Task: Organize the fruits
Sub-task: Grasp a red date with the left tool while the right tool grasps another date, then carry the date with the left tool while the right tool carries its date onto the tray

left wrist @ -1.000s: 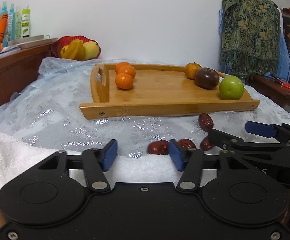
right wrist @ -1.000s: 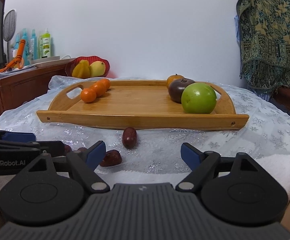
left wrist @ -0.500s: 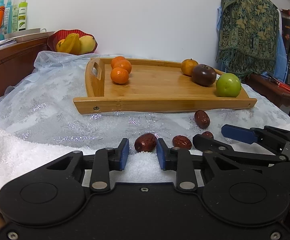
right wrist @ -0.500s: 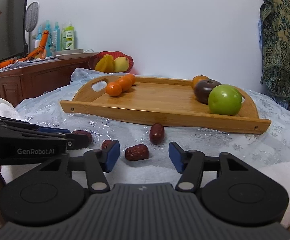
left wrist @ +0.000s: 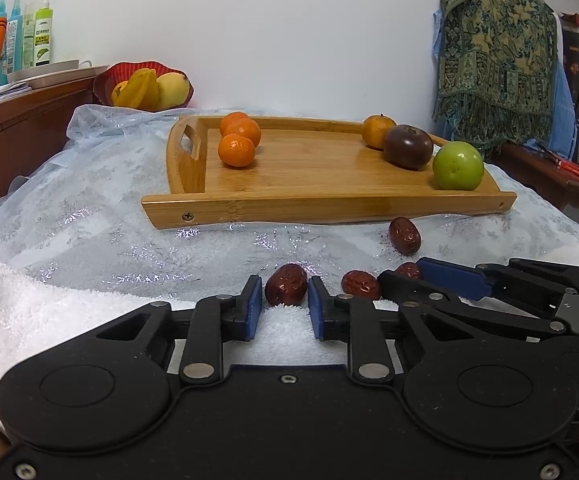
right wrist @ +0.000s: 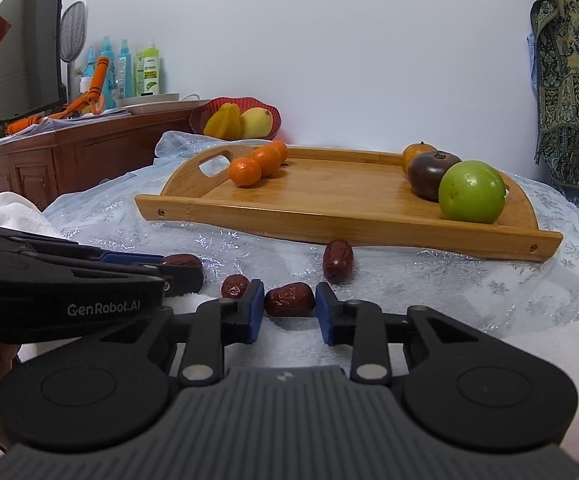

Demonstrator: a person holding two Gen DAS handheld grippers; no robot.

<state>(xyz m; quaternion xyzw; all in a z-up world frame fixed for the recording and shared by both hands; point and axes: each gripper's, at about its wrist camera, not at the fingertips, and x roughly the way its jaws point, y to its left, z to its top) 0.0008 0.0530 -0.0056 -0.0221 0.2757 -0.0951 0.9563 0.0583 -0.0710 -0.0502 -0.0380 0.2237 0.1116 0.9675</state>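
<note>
A: Since three oranges point(left wrist: 237, 151) sit at the tray's point(left wrist: 329, 206) left end and an orange, a dark fruit point(left wrist: 408, 147) and a green apple point(left wrist: 457, 165) at its right, that part's done?
B: Looks so. Four dates remain on the worktop point(left wrist: 89, 216), near the front rail.
A: Tongs?
B: Left tongs point(left wrist: 281, 304) clamped on a date point(left wrist: 286, 289). Right tongs point(right wrist: 289, 309) just been closing, pads against another date point(right wrist: 289, 299).
A: Date look?
B: Small, wrinkled, glossy dark red. Two lie loose.
</note>
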